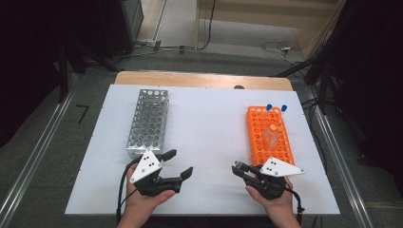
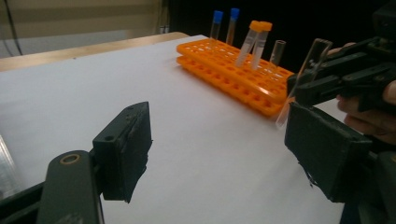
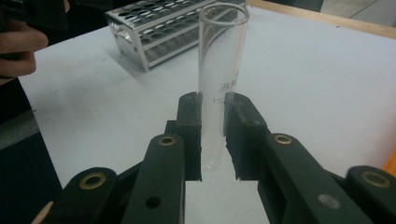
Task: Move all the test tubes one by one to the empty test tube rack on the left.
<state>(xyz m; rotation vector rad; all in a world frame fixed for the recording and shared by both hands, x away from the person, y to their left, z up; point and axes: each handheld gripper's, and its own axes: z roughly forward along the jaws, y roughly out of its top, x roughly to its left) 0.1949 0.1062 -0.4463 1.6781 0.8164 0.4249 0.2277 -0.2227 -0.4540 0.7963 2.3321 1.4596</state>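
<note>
Standing in the orange rack (image 1: 269,134) are capped tubes (image 2: 254,42); right claw (image 3: 213,140) clamps an empty glass tube (image 3: 219,84).

This looks like a lab bench set up for recording: a white-covered worktop (image 1: 204,142) carries an orange tube rack (image 1: 268,135) and a metal tube rack (image 1: 148,122), with cables (image 1: 278,46) trailing over the grey floor behind.

A white sheet covers the wooden table (image 1: 204,80). Grey carpet floor (image 1: 43,142) surrounds it, with cables (image 1: 278,47) trailing behind. Dark equipment flanks both sides.
</note>
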